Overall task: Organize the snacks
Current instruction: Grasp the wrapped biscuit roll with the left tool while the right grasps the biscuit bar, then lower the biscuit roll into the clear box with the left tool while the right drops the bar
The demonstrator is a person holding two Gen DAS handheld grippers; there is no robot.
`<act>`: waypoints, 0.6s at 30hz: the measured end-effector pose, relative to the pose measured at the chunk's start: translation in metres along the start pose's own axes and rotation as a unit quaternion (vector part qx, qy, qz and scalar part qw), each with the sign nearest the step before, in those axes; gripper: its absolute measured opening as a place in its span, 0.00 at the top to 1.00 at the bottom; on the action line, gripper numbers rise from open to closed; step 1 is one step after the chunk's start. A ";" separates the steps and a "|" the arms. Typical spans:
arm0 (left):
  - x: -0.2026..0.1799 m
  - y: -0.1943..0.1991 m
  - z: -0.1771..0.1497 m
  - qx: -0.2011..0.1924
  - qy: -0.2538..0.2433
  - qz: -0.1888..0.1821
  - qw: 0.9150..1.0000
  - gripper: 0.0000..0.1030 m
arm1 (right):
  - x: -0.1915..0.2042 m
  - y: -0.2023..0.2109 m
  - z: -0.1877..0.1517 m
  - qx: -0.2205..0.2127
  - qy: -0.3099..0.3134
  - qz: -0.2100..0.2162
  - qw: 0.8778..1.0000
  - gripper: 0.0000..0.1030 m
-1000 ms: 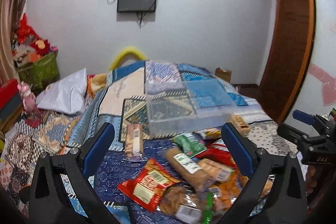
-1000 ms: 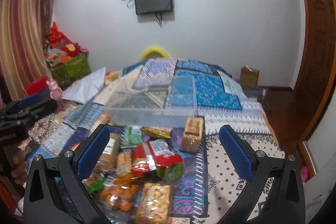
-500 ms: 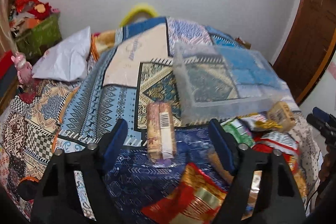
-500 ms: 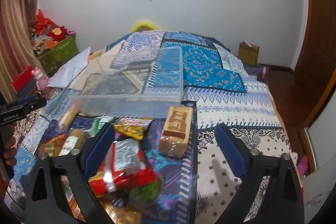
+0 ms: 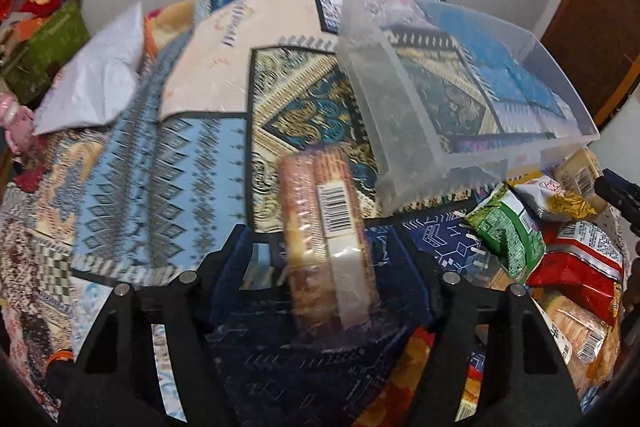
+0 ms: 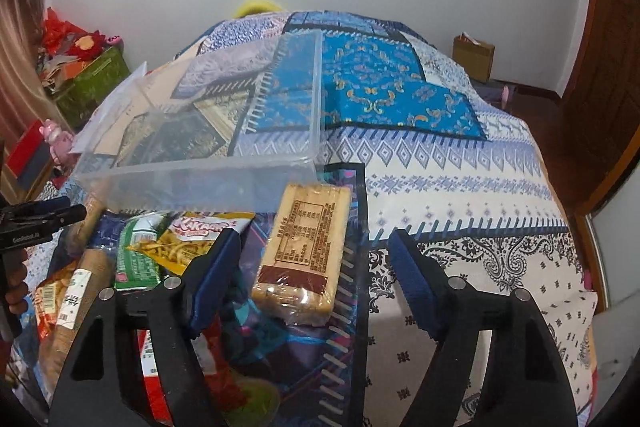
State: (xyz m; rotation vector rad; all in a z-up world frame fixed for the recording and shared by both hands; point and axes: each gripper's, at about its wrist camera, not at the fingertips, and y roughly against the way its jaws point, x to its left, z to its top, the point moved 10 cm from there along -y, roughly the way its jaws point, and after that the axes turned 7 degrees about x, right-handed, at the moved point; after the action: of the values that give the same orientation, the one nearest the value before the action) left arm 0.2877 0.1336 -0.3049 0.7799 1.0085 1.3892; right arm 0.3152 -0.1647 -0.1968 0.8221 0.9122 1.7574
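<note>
**Two packs lined up, neither yet gripped**

While both pairs of jaws have just been closing, we see no pad pressing on anything yet. Between the fingers of our left hand-held gripper (image 5: 326, 259) lies the biscuit roll (image 5: 326, 231), running lengthwise away from us on the bed (image 5: 160, 163), with a gap on each side. Our right hand-held gripper (image 6: 314, 259) likewise stands apart around the wafer pack (image 6: 304, 247), which sits nearer its left finger, with more room on the right.

We judge the risks as follows. The roll is round and film-wrapped, so it could squirt forward out of the pads towards the bin (image 5: 460, 87) just ahead. The wafer pack, being off-centre, may get shoved sideways by the left finger and twist before the right one arrives. The soft bedding could let either pack sink or tip. The yellow bag (image 6: 188, 239) just left of the right gripper might get snagged as well.
</note>
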 end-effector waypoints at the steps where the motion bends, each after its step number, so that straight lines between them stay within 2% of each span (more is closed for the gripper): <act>1: 0.000 -0.005 0.001 0.005 0.000 0.002 1.000 0.34 | -0.001 -0.002 -0.001 0.003 -0.001 0.001 1.000 0.34; 3: 0.001 -0.011 0.002 0.015 0.002 0.001 1.000 0.40 | -0.001 -0.007 -0.003 0.016 -0.004 0.005 1.000 0.42; 6: 0.001 -0.024 0.002 0.034 0.008 -0.011 0.999 0.44 | -0.002 -0.013 -0.005 0.024 -0.011 0.017 1.000 0.44; 9: 0.001 -0.027 0.006 0.034 0.012 -0.018 0.999 0.47 | -0.002 -0.015 -0.005 0.026 -0.013 0.019 0.999 0.48; 11: -0.001 -0.029 0.008 0.030 0.016 -0.026 0.999 0.54 | 0.001 -0.017 -0.005 0.026 -0.012 0.027 0.999 0.64; 15: 0.003 -0.027 0.008 0.027 0.021 -0.020 0.999 0.55 | 0.002 -0.015 -0.005 0.022 -0.006 0.022 1.000 0.66; 18: 0.006 -0.017 0.001 0.016 0.010 0.004 1.000 0.55 | 0.001 -0.010 -0.007 0.017 -0.010 0.030 0.999 0.67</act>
State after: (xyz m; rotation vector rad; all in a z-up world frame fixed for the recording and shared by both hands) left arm 0.2952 0.1383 -0.3211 0.7965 1.0458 1.3934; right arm 0.3136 -0.1631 -0.2083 0.8969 0.9145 1.7865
